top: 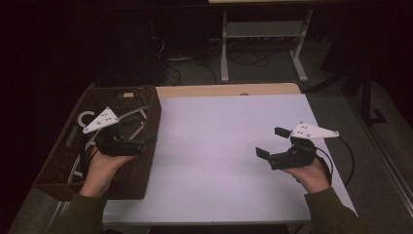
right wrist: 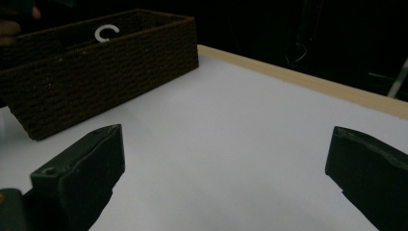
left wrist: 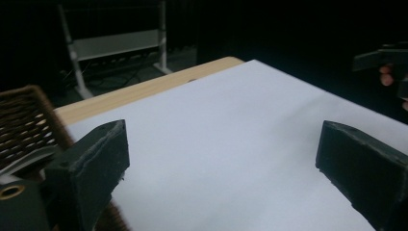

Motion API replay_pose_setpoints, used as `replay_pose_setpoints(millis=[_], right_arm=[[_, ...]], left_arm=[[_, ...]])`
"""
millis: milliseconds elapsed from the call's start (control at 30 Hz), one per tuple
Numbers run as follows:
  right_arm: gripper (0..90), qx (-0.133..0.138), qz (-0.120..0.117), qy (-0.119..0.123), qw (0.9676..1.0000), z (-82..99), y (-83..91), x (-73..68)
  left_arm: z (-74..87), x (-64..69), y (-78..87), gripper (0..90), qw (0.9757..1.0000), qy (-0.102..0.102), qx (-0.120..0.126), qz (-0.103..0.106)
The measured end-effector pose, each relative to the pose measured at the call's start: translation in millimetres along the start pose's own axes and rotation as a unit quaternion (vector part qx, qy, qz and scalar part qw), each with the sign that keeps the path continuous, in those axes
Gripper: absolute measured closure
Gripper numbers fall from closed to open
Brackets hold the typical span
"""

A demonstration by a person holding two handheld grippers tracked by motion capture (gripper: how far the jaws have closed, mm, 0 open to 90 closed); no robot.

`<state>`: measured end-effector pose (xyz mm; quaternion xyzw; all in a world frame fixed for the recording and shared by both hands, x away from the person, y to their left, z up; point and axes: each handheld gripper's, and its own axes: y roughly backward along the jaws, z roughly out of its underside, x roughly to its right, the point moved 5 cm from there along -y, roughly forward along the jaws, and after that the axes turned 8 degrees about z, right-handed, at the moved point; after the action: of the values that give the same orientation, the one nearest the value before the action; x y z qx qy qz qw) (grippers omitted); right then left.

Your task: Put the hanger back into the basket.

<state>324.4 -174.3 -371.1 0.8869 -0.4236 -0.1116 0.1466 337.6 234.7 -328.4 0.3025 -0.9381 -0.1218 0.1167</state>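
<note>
A dark woven basket point(top: 146, 168) stands on the left of the white table top point(top: 219, 146) and holds white hangers point(top: 86, 117). My left gripper point(top: 141, 130) hovers over the basket's right side, open and holding nothing. In the left gripper view its jaws point(left wrist: 223, 139) stand wide apart over the white surface, with the basket's rim point(left wrist: 24, 120) at the left. My right gripper point(top: 272, 142) is open and empty above the right part of the table. The right gripper view looks past its jaws point(right wrist: 226, 144) at the basket point(right wrist: 96, 67) and a white hanger hook point(right wrist: 107, 32).
A wooden strip point(top: 224, 90) runs along the table's far edge. Beyond it, a metal rack's legs point(top: 224, 53) and cables point(top: 195, 68) are on the dark floor. The other hand's gripper point(left wrist: 385, 57) shows far right in the left gripper view.
</note>
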Motion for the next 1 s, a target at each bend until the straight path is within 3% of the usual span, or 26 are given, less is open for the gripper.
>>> replay_pose_setpoints(millis=[367, 700, 1000], right_arm=[[0.0, 0.035, -0.013, -0.005, 0.9993, -23.7, 1.0, -4.3], [0.0, 0.087, -0.018, -0.008, 0.996, -41.0, 12.3, -5.9], [0.0, 0.092, -0.016, -0.005, 0.9956, -43.1, 16.6, -5.3]], left_arm=[[4.3, 13.9, -10.4, 1.5, 0.9984, 0.002, 0.046, 0.033], [8.6, 20.0, -12.1, 1.5, 0.9967, 0.003, 0.061, 0.053], [9.5, 19.2, -11.5, 1.5, 0.9964, 0.003, 0.061, 0.058]])
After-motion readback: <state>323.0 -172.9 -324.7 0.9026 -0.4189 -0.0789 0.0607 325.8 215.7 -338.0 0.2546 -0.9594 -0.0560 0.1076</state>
